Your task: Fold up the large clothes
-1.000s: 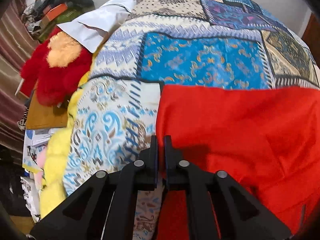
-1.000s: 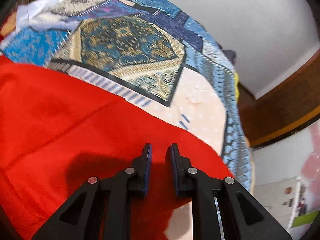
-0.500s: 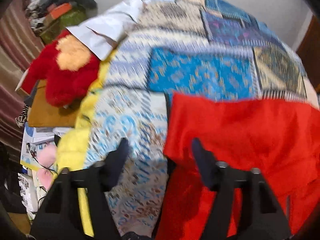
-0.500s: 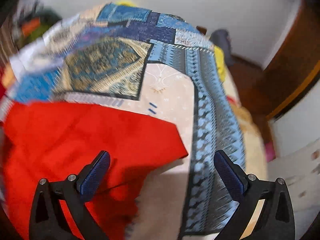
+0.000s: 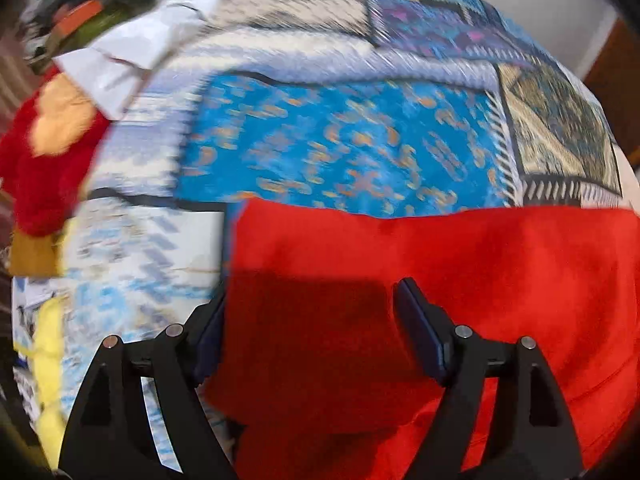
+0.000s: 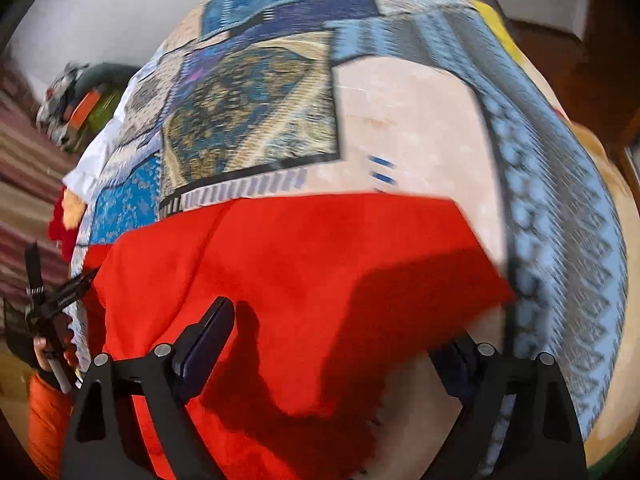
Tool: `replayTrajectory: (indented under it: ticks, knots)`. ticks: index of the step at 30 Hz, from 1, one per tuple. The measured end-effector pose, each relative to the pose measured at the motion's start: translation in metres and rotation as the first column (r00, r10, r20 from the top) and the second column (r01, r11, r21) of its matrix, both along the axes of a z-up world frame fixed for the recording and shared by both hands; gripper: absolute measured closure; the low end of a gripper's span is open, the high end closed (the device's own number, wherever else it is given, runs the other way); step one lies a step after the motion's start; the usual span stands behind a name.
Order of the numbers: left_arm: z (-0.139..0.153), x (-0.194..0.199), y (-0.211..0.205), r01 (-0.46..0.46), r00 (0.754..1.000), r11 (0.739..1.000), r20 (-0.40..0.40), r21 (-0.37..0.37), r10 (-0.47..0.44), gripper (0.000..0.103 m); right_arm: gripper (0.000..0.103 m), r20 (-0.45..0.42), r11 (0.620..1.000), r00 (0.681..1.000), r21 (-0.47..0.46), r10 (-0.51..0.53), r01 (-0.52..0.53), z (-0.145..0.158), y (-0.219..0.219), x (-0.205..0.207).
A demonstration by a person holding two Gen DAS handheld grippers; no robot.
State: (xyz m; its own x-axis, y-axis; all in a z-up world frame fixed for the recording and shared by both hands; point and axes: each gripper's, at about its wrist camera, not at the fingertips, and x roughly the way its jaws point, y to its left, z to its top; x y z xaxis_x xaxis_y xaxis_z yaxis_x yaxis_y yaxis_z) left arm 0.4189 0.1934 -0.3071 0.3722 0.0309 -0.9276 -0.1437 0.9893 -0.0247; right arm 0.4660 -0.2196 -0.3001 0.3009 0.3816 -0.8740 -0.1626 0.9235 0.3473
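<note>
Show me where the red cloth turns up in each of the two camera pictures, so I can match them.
Left wrist view: the red cloth fills the lower right, its left edge by the left finger.
Right wrist view: the red cloth fills the lower middle and left, its corner pointing right.
Shared landmark: the dark gold-and-teal patterned patch of the patchwork bedspread, just beyond the cloth's far edge.

Patchwork bedspread [image 5: 344,148] in blue, cream & purple panels covers the bed. Red-and-orange plush toy [image 5: 44,152] sits at its left edge, w/ white folded cloth [image 5: 116,56] just above. Yellow fluffy blanket [image 5: 48,364] shows lower left. Dark wooden furniture [image 6: 592,80] stands right of bed.
</note>
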Motion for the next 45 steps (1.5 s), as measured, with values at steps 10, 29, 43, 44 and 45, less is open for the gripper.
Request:
replayTrajectory:
  ticks: [10,29,43,44,45]
  knots:
    - [0.014,-0.009,-0.016,-0.014,1.0,1.0,0.02,-0.004,0.014,0.081,0.084,0.033,0.998,0.998,-0.04,0.058,-0.056,0.015,0.032,0.02]
    - [0.054,0.075,0.042,-0.158,0.983,0.981,0.114,0.113,0.145,0.077,0.084,0.238,0.958,0.961,-0.28,0.139,-0.069,0.048,0.126,0.127]
    - [0.032,0.065,0.052,-0.185,0.98,0.966,0.108,0.179,0.168,0.047,0.003,0.244,0.972,0.969,-0.232,0.036,0.023,0.035,0.055,0.121]
    - [0.036,0.062,0.05,-0.187,0.979,0.966,0.114,0.181,0.168,0.047,0.003,0.251,0.975,0.967,-0.223,0.037,0.02,0.041,0.053,0.115]
    - [0.044,0.055,0.048,-0.184,0.978,0.966,0.128,0.181,0.163,0.047,0.003,0.257,0.977,0.965,-0.215,0.041,0.016,0.047,0.052,0.107]
